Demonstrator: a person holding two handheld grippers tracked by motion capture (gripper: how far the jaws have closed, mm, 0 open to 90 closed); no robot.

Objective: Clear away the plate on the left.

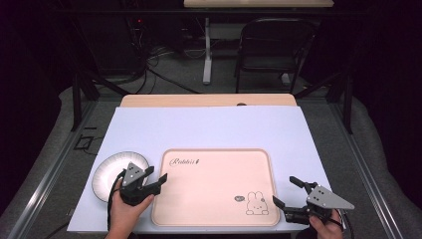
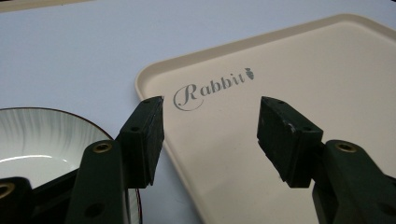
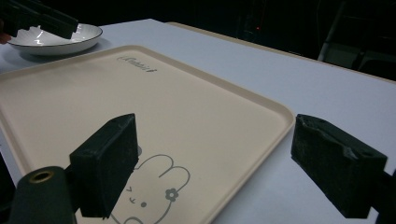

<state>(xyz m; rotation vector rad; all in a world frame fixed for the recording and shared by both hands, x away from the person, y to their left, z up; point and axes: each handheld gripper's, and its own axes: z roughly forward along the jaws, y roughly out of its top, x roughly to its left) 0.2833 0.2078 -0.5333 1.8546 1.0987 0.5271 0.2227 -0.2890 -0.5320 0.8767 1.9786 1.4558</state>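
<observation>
Cream plastic rabbit-printed tray [image 1: 214, 186] lies empty on the worktop [image 1: 209, 124], white ribbed plate [image 1: 110, 169] just left. Left gripper [image 1: 154, 180] and right gripper [image 1: 285, 191] hover with fingers wide, empty; likely next, grasping the plate's rim.

— Where are the hands?

— Both low at the near edge. The left hand [image 1: 127, 211] grips the left gripper [image 1: 155, 178], jaws spread wide and aimed forward and a little to the right.

— And the other?

— The right hand [image 1: 326, 228] holds the right gripper [image 1: 285, 190] (grey plate on top), jaws gaping too, aimed up and to the left.
</observation>
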